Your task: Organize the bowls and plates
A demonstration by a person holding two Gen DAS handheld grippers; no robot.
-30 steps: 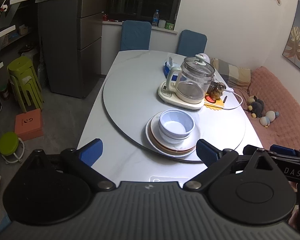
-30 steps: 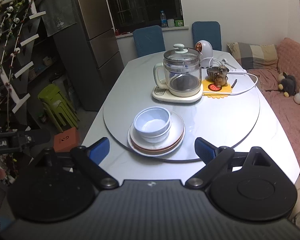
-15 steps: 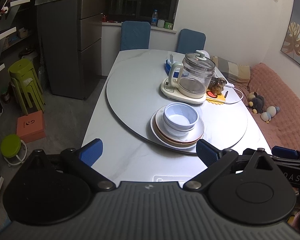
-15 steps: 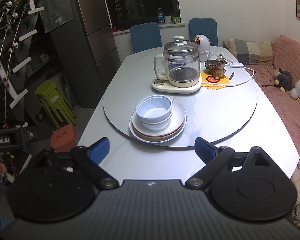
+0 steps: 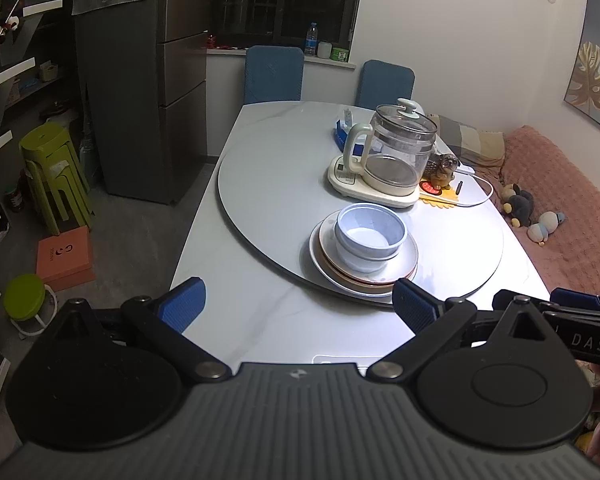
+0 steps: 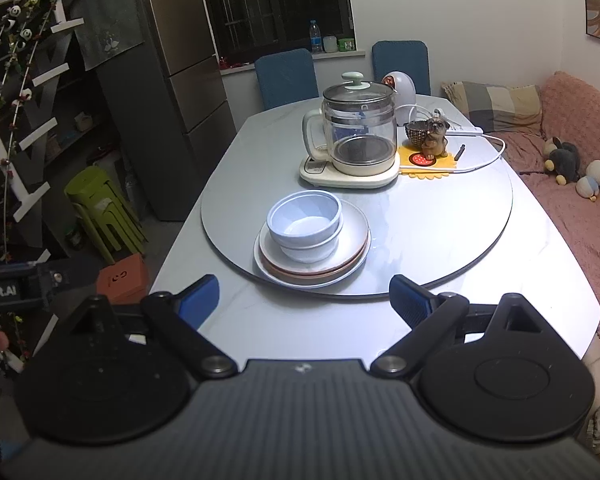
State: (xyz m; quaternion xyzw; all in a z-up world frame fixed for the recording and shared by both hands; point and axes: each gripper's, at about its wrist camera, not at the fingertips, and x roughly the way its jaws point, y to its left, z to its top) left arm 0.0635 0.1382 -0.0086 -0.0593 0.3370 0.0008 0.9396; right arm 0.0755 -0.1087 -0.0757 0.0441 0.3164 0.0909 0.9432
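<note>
We had both grippers hanging out at the near edge of the table, nothing in either one. The left gripper (image 5: 296, 302) had its blue fingers spread wide and empty, and the right gripper (image 6: 305, 298) was just as wide, also holding nothing.

The stuff we cared about sat ahead of the fingers, well beyond the tips: two nested pale blue bowls (image 6: 305, 222) on top of a stack of plates (image 6: 350, 252), all on the round turntable (image 6: 440, 240). From the left gripper the stack (image 5: 404, 258) was ahead and closer to its right finger; from the right gripper it was ahead and closer to its left finger.

Our take on doing this bit well: lift the top bowl first, one finger inside the wall and one outside, so the lower bowl doesn't come along. Glazed rims look slippery, so we'd go slow. The glass kettle (image 6: 358, 128) stood just beyond the stack, so overshooting looked risky.

Readable writing: "DAS" on the other gripper seen from the left camera, "Robot.AI" on the one seen from the right camera.
</note>
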